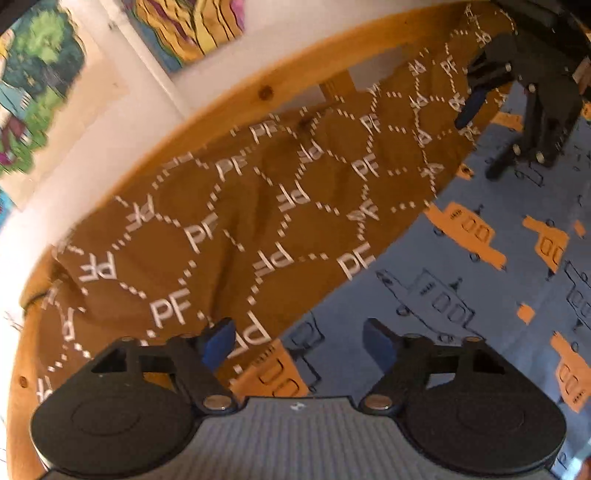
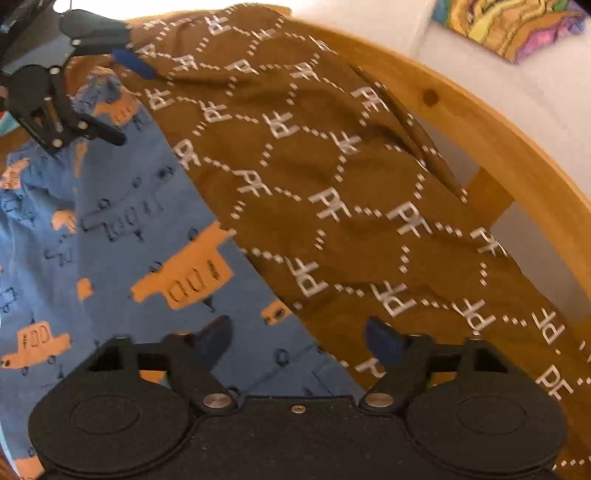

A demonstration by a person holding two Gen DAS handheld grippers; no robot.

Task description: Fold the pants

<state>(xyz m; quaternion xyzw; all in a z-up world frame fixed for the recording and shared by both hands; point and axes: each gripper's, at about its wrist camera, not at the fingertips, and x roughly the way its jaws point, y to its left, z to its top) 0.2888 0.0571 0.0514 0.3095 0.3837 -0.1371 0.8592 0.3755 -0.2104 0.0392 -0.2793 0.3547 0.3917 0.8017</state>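
Brown pants [image 1: 236, 229] printed with white "PF" letters lie stretched along the far side of a blue sheet [image 1: 461, 280] with orange cars. My left gripper [image 1: 301, 343] is open at one end of the pants. Their near edge runs between its blue pads, one finger over the cloth and the other over the sheet. In the right wrist view the pants [image 2: 332, 177] run diagonally. My right gripper [image 2: 299, 343] is open astride the same edge at the other end. Each gripper also shows in the other's view, the right gripper [image 1: 484, 136] and the left gripper [image 2: 122, 98], open at the pants' ends.
A curved wooden rail [image 1: 280, 74] borders the bed right behind the pants, also seen as the rail [image 2: 491, 140]. Beyond it is a white wall with colourful pictures [image 1: 192, 26]. The blue sheet spreads on the near side of the pants.
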